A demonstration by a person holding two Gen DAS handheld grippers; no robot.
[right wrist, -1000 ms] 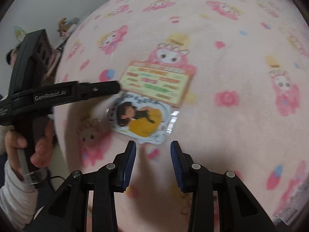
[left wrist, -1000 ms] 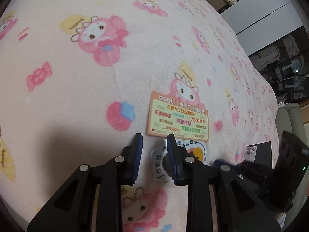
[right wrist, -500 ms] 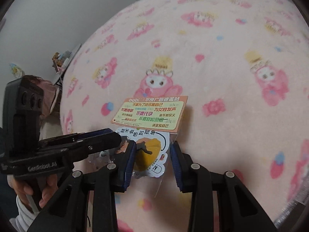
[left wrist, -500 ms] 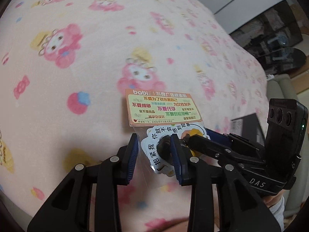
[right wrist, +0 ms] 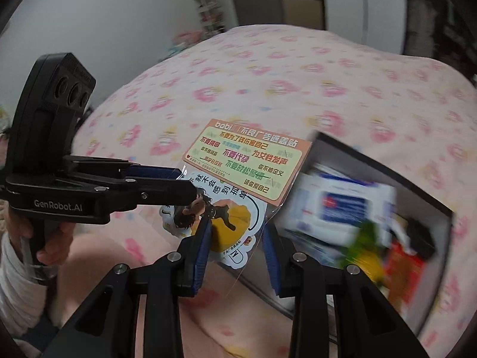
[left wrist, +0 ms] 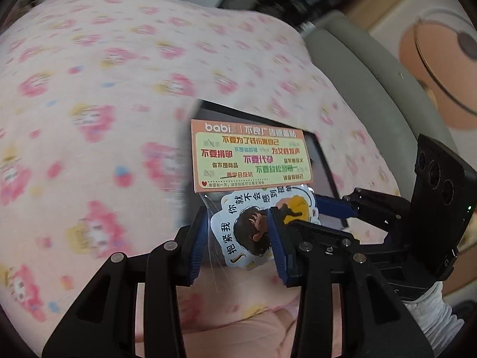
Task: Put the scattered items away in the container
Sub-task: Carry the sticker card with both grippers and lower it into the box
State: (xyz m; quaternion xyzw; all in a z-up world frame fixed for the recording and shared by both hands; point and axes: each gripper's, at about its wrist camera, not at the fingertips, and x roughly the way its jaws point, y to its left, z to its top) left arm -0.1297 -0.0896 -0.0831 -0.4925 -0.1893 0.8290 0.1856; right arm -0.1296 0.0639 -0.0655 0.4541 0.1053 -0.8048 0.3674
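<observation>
While the sticker pack (left wrist: 252, 161) hangs mid-frame above the pink cartoon blanket (left wrist: 89, 95), both grippers flank its clear sleeve. Left gripper (left wrist: 238, 238) jaws, just opening, stand part-open, pads seemingly clear of the sleeve. Right gripper (right wrist: 237, 246) part-closed around sleeve; contact unclear. Black box (right wrist: 387, 208) at right holds items.

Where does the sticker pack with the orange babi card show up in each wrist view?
Left wrist: the sticker pack sits at centre, its lower end between that camera's own jaws.
Right wrist: the sticker pack sits at centre, tilted, above that camera's own jaws.
Shared landmark: the black container, just right of the pack in both.
</observation>
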